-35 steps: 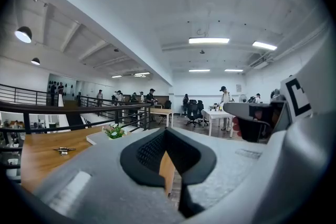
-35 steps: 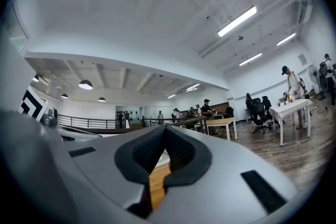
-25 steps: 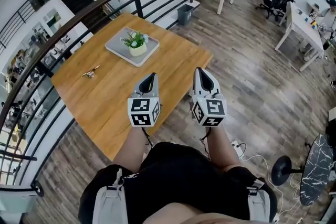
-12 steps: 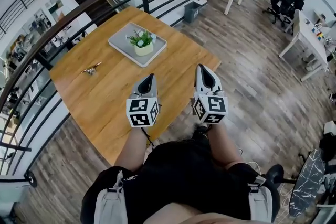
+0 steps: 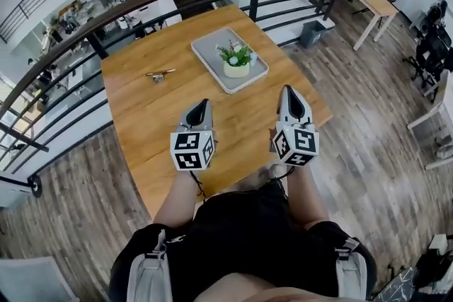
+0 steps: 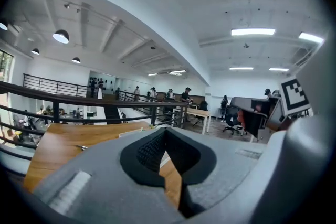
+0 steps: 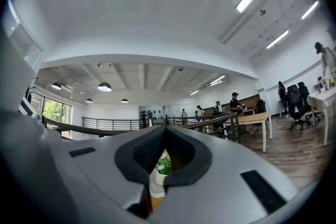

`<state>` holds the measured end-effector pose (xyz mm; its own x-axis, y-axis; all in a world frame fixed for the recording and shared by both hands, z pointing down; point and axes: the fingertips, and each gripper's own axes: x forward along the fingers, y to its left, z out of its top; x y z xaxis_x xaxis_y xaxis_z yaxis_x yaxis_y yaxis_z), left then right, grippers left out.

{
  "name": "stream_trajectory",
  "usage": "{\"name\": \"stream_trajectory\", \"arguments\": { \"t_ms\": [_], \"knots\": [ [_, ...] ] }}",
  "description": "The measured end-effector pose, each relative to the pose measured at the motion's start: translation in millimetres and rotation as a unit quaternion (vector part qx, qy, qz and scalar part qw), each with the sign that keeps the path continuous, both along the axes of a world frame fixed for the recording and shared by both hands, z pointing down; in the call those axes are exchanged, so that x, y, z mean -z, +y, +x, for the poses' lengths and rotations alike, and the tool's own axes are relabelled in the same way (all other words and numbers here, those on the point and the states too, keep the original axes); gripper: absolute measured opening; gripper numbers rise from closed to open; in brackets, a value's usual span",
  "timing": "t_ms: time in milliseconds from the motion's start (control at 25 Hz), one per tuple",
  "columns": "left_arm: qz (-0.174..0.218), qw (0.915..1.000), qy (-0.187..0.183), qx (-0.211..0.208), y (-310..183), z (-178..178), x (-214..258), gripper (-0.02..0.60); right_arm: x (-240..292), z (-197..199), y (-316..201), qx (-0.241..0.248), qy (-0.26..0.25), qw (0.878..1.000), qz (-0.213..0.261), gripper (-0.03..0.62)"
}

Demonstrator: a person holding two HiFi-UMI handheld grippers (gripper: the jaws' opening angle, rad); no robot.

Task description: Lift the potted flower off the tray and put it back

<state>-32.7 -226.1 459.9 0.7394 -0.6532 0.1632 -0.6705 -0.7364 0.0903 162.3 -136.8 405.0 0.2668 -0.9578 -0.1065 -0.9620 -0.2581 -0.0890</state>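
I'm holding my left gripper [image 5: 202, 105] and right gripper [image 5: 289, 91] clenched and empty. The potted flower [image 5: 236, 60] is sitting well ahead, so I'd open wide before reaching.

right gripper [image 7: 165, 129]: jaws closed tip to tip, nothing gripped | potted flower [image 7: 163, 166]: seen through the hollow under the tips, well beyond them, upright on tray [image 7: 156, 190] | table [image 7: 154, 203]: wooden sliver below the tray | background: dark railing [image 7: 100, 127]; light desk [image 7: 257, 119] at right; people [image 7: 234, 100] standing behind it
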Motion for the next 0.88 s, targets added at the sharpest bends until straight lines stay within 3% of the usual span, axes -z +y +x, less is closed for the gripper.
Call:
{"name": "stream_trajectory", "arguments": {
  "t_ms": [360, 880],
  "knots": [
    [-0.001, 0.9957, -0.014, 0.091, -37, 22, -4, 0.012, -9, 42, -71, 0.092, -0.013, 0.996, 0.011, -0.003],
    [-0.006, 0.9794, -0.041, 0.198, -67, 90, 0, 0.012, -17, 119, -155, 0.192, -0.005, 0.981, -0.003, -0.003]
  ]
}}
